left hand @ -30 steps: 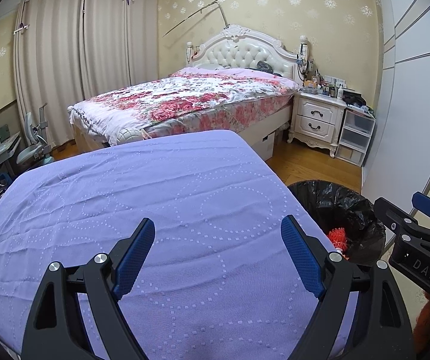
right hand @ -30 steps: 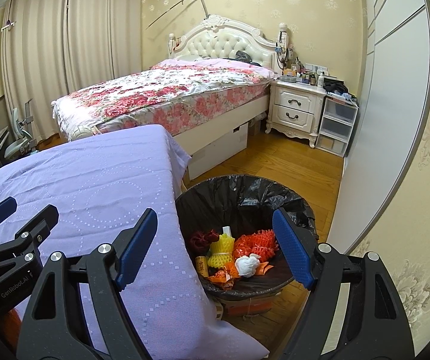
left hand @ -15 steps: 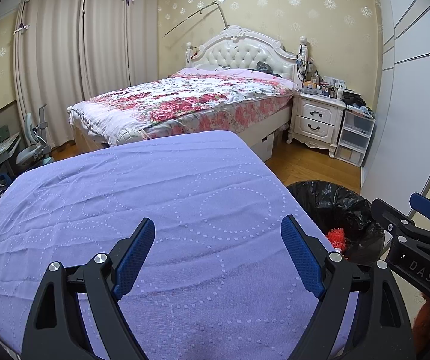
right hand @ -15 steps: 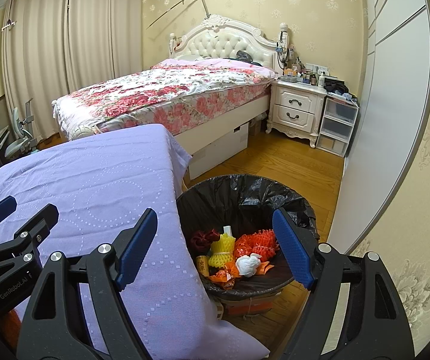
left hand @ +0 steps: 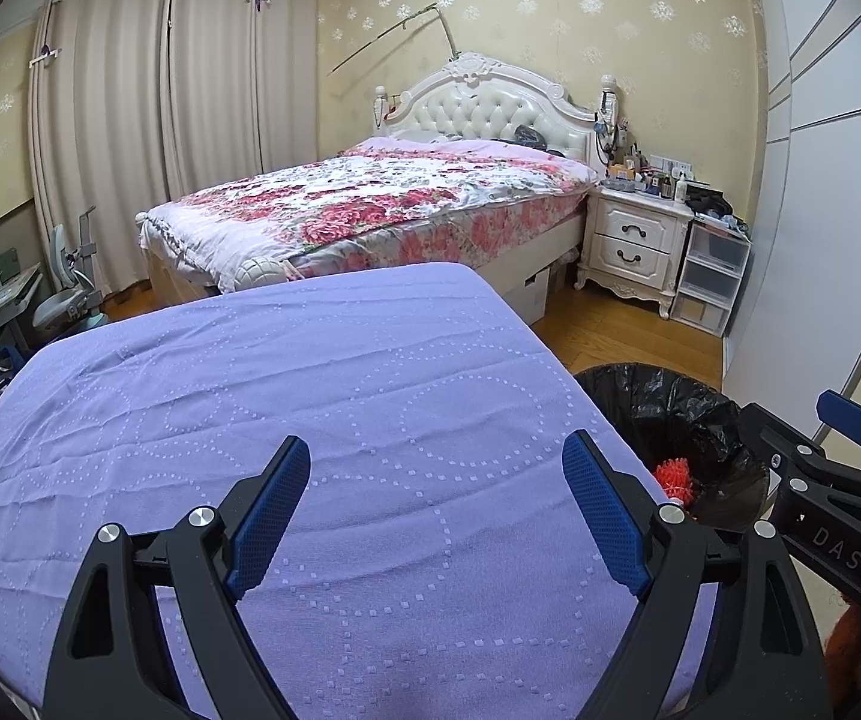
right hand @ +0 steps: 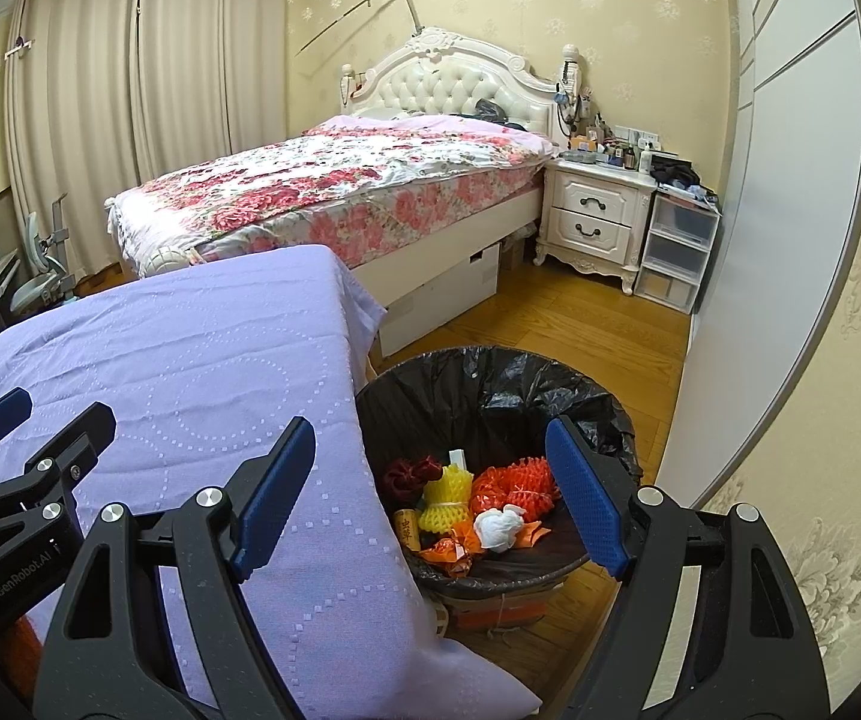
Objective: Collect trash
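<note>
left gripper (left hand: pixel 436 504): jaws are held wide apart above the lavender tablecloth (left hand: pixel 310 420); nothing is gripped between the blue pads.
right gripper (right hand: pixel 430 492): jaws are spread wide and empty; the left finger is seen over the cloth's edge, the right finger over the bin.
trash bin (right hand: pixel 550 384): lined with a black bag, set on the wooden floor (right hand: pixel 580 324) just beside the table's right edge.
trash: gathered inside the bin; yellow foam net (right hand: pixel 445 495), orange foam net (right hand: pixel 514 483), dark red piece (right hand: pixel 409 471), white crumpled tissue (right hand: pixel 499 528).
tablecloth: seen bare in both views.
background: floral bed (left hand: pixel 382 204), white nightstand (left hand: pixel 634 240), closed curtains (left hand: pixel 172 120).
</note>
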`<control>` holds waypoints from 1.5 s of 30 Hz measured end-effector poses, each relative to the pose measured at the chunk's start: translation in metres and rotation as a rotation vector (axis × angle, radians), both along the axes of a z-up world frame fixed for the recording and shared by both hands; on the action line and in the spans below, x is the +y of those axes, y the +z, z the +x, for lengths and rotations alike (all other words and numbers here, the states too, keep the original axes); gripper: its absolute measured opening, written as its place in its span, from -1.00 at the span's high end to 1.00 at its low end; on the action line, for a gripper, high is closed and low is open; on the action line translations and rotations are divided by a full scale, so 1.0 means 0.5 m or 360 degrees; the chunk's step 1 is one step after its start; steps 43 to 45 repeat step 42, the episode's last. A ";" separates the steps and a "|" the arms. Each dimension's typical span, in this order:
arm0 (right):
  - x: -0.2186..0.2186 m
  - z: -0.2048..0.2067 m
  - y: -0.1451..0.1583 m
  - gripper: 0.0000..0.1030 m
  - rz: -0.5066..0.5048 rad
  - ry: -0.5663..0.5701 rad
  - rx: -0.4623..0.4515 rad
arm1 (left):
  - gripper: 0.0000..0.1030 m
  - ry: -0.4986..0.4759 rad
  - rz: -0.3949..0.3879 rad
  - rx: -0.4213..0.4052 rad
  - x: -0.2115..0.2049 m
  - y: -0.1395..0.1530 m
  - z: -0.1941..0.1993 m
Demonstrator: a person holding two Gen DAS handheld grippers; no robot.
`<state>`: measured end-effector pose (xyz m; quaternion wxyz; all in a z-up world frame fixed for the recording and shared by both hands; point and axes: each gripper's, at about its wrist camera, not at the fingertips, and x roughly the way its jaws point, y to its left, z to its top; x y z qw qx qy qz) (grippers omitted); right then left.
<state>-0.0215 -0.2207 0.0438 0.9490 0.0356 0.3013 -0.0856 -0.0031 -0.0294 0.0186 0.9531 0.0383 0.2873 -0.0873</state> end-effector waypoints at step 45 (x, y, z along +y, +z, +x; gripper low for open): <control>0.047 -0.003 -0.018 -0.50 -0.0007 0.0062 0.0034 | -0.62 0.0064 -0.0058 0.0067 0.023 -0.007 0.019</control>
